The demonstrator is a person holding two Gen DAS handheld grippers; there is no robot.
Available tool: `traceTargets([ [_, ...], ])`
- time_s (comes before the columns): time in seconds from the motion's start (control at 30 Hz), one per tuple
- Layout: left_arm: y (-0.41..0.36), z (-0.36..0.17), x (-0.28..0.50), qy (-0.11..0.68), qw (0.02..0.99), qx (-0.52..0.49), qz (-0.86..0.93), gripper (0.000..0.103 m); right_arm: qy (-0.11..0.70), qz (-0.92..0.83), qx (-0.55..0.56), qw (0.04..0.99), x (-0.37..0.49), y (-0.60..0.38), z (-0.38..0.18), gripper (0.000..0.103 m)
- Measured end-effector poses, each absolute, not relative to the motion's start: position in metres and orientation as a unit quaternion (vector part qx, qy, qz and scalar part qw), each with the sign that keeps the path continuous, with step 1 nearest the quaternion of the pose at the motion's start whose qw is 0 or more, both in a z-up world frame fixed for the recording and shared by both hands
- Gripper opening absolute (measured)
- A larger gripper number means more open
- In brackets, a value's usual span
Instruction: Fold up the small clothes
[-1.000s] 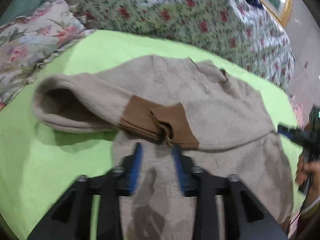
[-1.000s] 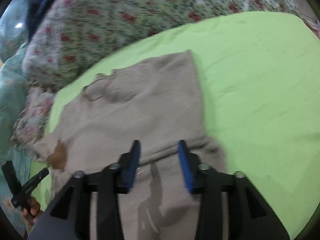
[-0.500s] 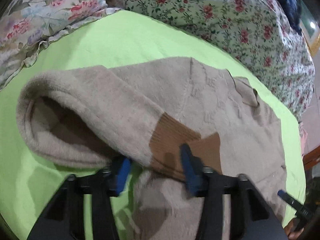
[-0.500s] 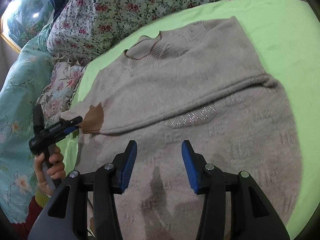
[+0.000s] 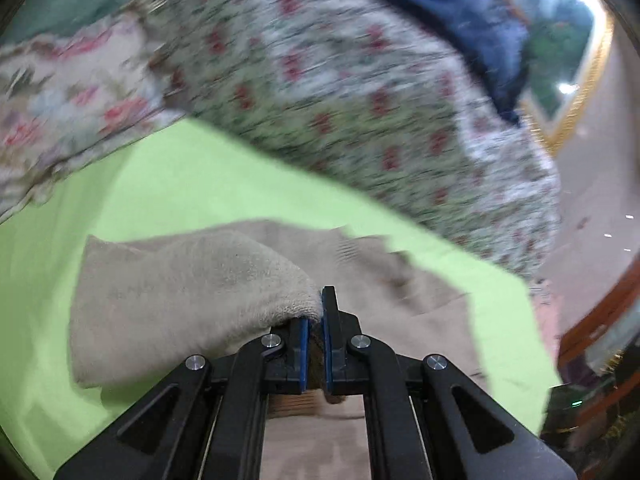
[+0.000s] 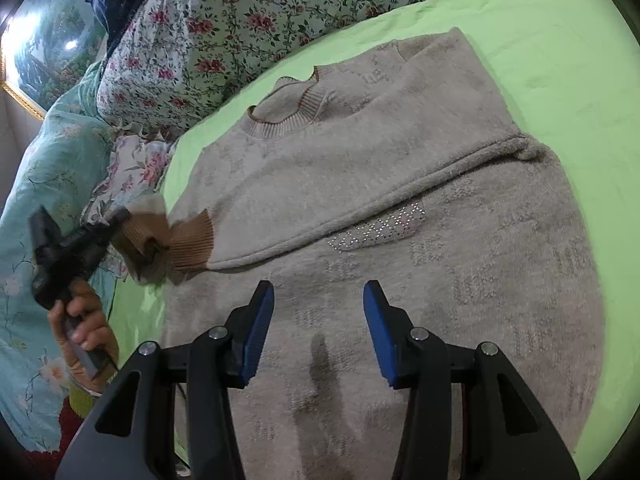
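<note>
A beige knit sweater (image 6: 400, 184) lies flat on the green sheet (image 6: 560, 60), neck toward the floral bedding, one sleeve folded across its chest. My left gripper (image 5: 315, 320) is shut on the other sleeve (image 5: 180, 288) at its brown cuff, and the sleeve drapes to the left. In the right wrist view the left gripper (image 6: 116, 220) holds the brown cuff (image 6: 148, 236) at the sweater's left edge. My right gripper (image 6: 318, 320) is open and empty, just above the sweater's lower body.
A floral quilt (image 6: 240, 20) and a teal floral pillow (image 6: 40, 184) lie at the back and left. A dark blue cloth (image 5: 460, 12) sits on the quilt. The bed's edge and a wooden frame (image 5: 592, 320) are at the right in the left wrist view.
My left gripper has closed on the brown cuff and lifted the sleeve. My right gripper has stayed open and drawn back over the sweater's lower body.
</note>
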State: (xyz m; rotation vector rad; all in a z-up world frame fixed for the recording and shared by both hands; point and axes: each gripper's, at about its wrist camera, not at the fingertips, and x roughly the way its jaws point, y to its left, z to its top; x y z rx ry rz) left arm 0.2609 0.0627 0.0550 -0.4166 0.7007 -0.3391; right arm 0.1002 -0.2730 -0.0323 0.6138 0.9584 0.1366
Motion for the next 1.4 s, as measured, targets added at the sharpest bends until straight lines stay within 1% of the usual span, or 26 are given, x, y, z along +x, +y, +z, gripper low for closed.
traceTargets([
  [0.13,0.014,0.074,0.257,0.314,0.902,-0.203,-0.217,0.004,0.439,0.051,0.299,0.845,0.089,-0.284,-0.028,0.048],
  [0.27,-0.039,0.062,0.255,0.321,0.893,-0.185,-0.257,0.004,0.436,0.033,0.307,0.845,0.078,-0.3,-0.03,0.048],
  [0.5,-0.104,-0.018,0.268,0.414,0.857,-0.148,-0.27,0.005,0.431,0.007,0.321,0.843,0.065,-0.321,-0.033,0.048],
  [0.63,-0.114,-0.047,0.263,0.458,0.839,-0.117,-0.27,0.007,0.432,0.01,0.328,0.84,0.066,-0.32,-0.034,0.048],
  [0.7,-0.107,-0.052,0.251,0.461,0.839,-0.1,-0.27,0.01,0.429,0.017,0.34,0.837,0.069,-0.317,-0.035,0.051],
  [0.73,-0.103,-0.053,0.245,0.462,0.839,-0.095,-0.27,0.019,0.427,0.025,0.35,0.833,0.071,-0.315,-0.037,0.053],
  [0.77,-0.097,-0.054,0.236,0.464,0.84,-0.084,-0.267,0.03,0.426,0.032,0.359,0.83,0.074,-0.313,-0.038,0.055],
  [0.8,-0.089,-0.055,0.227,0.461,0.844,-0.075,-0.262,0.034,0.426,0.039,0.368,0.826,0.078,-0.31,-0.04,0.055],
  [0.83,-0.082,-0.055,0.221,0.459,0.847,-0.07,-0.257,0.042,0.426,0.043,0.372,0.823,0.081,-0.307,-0.041,0.055],
  [0.87,-0.068,-0.056,0.211,0.458,0.852,-0.063,-0.247,0.046,0.425,0.046,0.374,0.823,0.086,-0.304,-0.042,0.055],
  [0.93,-0.042,-0.058,0.2,0.459,0.857,-0.06,-0.227,0.049,0.422,0.049,0.372,0.825,0.097,-0.299,-0.042,0.055],
  [1.03,0.005,-0.061,0.196,0.461,0.871,-0.063,-0.16,0.049,0.421,0.062,0.362,0.829,0.117,-0.291,-0.041,0.055],
  [1.13,0.053,-0.065,0.206,0.46,0.879,-0.083,-0.089,0.049,0.43,0.073,0.32,0.841,0.149,-0.277,-0.041,0.053],
  [1.2,0.075,-0.068,0.213,0.462,0.881,-0.088,-0.057,0.05,0.446,0.064,0.291,0.844,0.168,-0.269,-0.046,0.053],
  [1.27,0.091,-0.07,0.222,0.46,0.883,-0.085,-0.03,0.058,0.468,0.059,0.263,0.842,0.184,-0.262,-0.055,0.053],
  [1.4,0.104,-0.081,0.247,0.462,0.883,-0.086,-0.011,0.06,0.512,0.065,0.214,0.829,0.203,-0.243,-0.075,0.053],
])
